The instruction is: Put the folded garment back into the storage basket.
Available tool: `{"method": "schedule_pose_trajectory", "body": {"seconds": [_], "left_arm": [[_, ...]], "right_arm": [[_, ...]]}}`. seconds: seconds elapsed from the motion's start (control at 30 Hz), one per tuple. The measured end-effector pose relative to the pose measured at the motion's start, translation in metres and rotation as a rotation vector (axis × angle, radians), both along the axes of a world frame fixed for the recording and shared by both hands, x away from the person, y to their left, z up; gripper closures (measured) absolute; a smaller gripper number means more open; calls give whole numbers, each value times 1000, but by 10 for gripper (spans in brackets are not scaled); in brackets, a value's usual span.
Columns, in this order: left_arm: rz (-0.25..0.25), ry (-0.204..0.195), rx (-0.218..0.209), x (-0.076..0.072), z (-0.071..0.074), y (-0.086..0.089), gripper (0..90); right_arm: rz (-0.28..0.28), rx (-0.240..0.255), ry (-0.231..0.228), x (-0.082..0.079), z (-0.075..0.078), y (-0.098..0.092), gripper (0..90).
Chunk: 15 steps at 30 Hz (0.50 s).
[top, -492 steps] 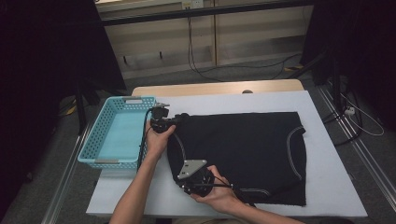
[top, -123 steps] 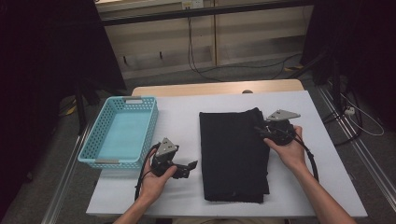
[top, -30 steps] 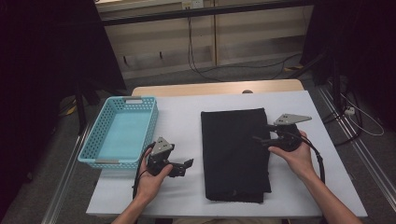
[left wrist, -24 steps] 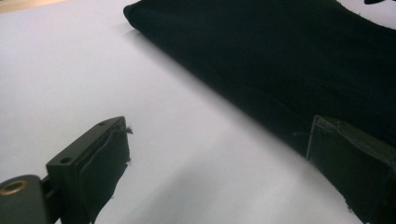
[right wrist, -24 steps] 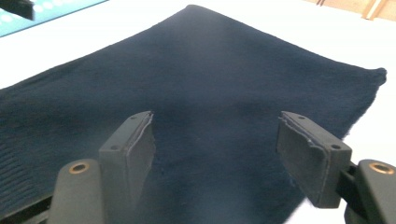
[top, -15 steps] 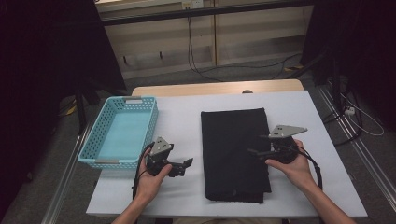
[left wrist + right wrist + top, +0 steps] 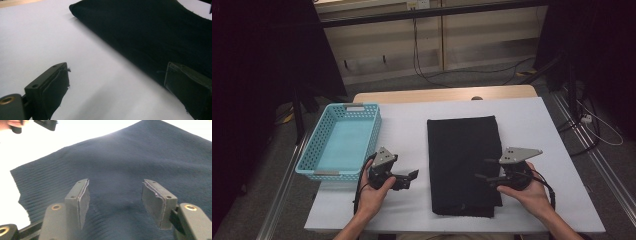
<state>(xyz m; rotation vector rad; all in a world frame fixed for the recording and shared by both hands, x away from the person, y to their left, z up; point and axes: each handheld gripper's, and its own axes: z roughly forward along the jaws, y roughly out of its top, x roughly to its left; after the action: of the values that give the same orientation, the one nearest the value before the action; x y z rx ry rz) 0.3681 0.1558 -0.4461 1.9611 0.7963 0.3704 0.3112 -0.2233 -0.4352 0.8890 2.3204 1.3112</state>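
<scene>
1. From the high view we saw the folded black garment (image 7: 464, 165) lying on the white table (image 7: 532, 125), right of centre, with a light blue basket (image 7: 343, 141) at the table's left edge, well apart from it.
2. We saw the left gripper (image 7: 410, 176) just left of the garment's near half, its jaws pointing right toward the cloth. The right gripper (image 7: 484, 169) sat at the garment's right edge, near the near corner, jaws pointing left over the cloth.
3. The high view did not let us judge the jaw gaps; the gripper views did. In the left gripper view we saw the left gripper (image 7: 117, 92) with its jaws wide apart, nothing between them, bare table below, and the garment's folded edge (image 7: 150, 37) just beyond.
4. In the right gripper view we saw the right gripper (image 7: 115, 200) with jaws apart over the ribbed cloth (image 7: 120, 162), which looked dark blue there; the pads did not press on it. We had seen these jaws just closing part of the way.
5. Compared with a second earlier, we found the right gripper had come nearer along the garment's right edge, while the left gripper and the garment lay as before.
6. Compared with the earliest picture, the garment was folded to a narrow rectangle instead of spread open.
</scene>
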Motion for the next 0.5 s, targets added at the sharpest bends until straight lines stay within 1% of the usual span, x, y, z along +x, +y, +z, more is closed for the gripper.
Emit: {"method": "schedule_pose_trajectory", "body": {"seconds": [0.03, 0.1, 0.23, 0.33, 0.4, 0.5], "left_arm": [[1, 0, 3, 0, 0, 0, 55], [1, -3, 11, 0, 0, 0, 54], [8, -3, 14, 0, -1, 1, 54], [3, 0, 10, -1, -1, 0, 53], [0, -4, 17, -1, -2, 0, 53], [-3, -4, 21, 0, -2, 0, 53]], "right_arm": [[8, -1, -4, -2, 1, 1, 409], [24, 3, 2, -8, 0, 3, 417], [72, -23, 19, -22, -4, 9, 427], [98, -39, 30, -31, -7, 14, 423], [116, -60, 33, -37, -8, 19, 424], [168, -86, 43, -42, -9, 28, 440]]}}
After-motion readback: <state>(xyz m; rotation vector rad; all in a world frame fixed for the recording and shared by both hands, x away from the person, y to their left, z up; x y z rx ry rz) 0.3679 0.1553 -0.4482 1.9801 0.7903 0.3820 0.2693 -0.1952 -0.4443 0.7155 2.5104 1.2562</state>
